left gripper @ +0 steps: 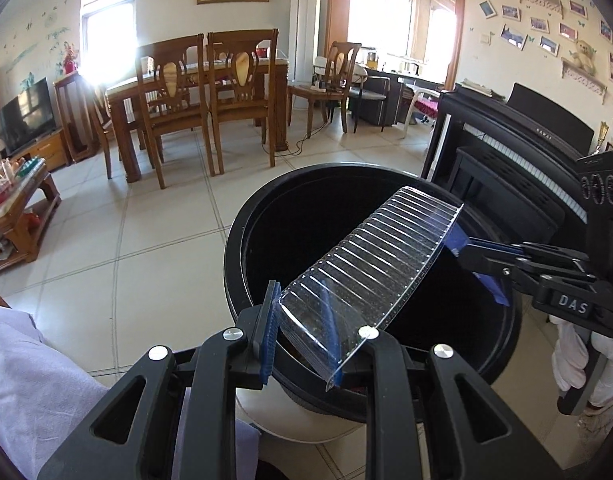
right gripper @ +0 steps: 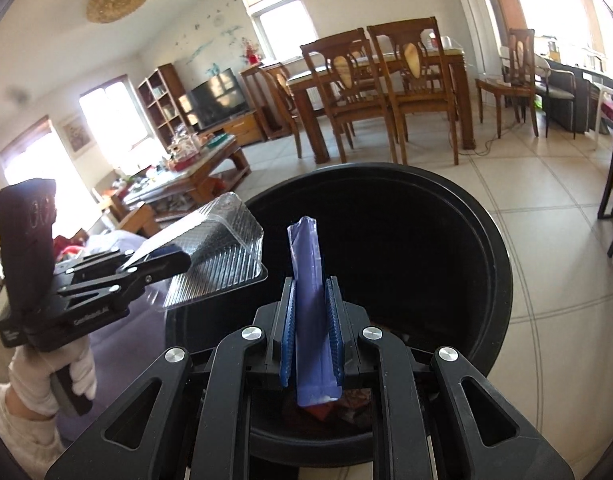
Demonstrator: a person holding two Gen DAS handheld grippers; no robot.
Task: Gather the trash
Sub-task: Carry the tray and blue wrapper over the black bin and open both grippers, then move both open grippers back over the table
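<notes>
My left gripper is shut on a clear ribbed plastic tray and holds it over the open black trash bin. In the right wrist view the same tray hangs at the bin's left rim, in the left gripper. My right gripper is shut on a blue-purple wrapper that stands upright between the pads, above the bin. In the left wrist view the right gripper reaches over the bin from the right with the blue wrapper in it. Some trash lies at the bin's bottom.
A black piano stands just right of the bin. A dining table with wooden chairs is across the tiled floor. A cluttered coffee table and a TV are to the left. Purple cloth lies at lower left.
</notes>
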